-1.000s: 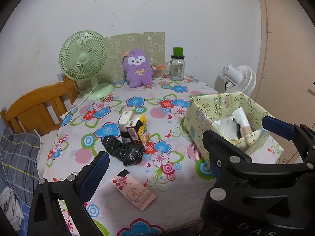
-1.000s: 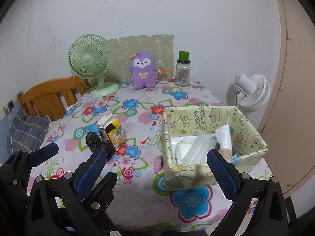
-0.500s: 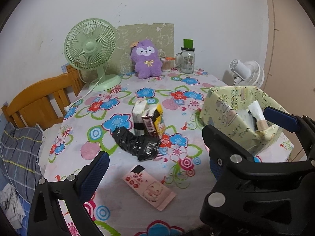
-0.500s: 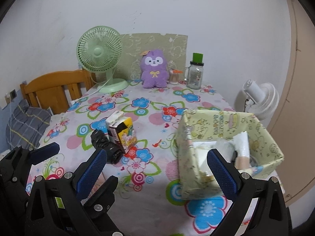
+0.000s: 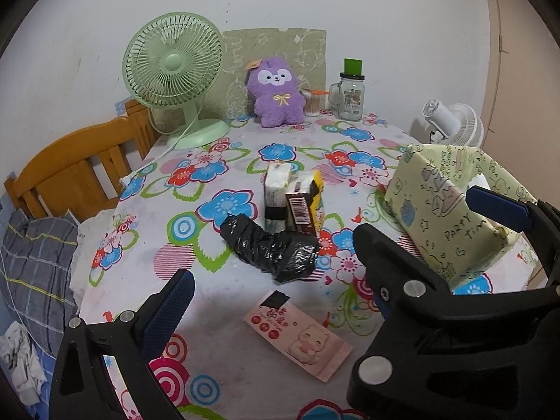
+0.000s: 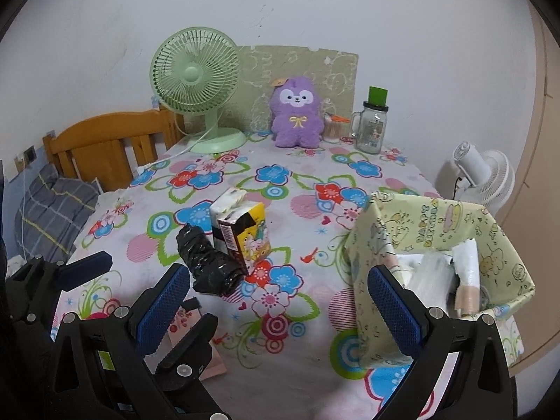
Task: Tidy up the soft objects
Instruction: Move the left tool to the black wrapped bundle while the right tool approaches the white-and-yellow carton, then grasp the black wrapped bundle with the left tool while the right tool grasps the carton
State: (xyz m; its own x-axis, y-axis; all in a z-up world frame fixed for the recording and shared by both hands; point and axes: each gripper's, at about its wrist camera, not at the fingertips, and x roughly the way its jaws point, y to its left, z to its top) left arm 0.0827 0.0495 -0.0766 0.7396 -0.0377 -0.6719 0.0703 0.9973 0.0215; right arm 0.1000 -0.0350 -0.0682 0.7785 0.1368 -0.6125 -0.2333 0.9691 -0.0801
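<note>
Where crinkled black plastic roll lies, flat pink packet sits near.

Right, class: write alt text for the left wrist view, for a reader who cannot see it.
Open left tongs hover over a flowered tablecloth above a pink packet, with a crumpled black bag and tissue packs beyond. A yellow box sits right; a green fan and purple plush stand at the back.

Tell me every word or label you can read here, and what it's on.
"PARTY TIM": side of the yellow-green box.
"HAPPY BIRTHDAY", roughly: box's inner wall, blurred.
Pink packet, tissue packs, jar label: print too small to read.
</note>
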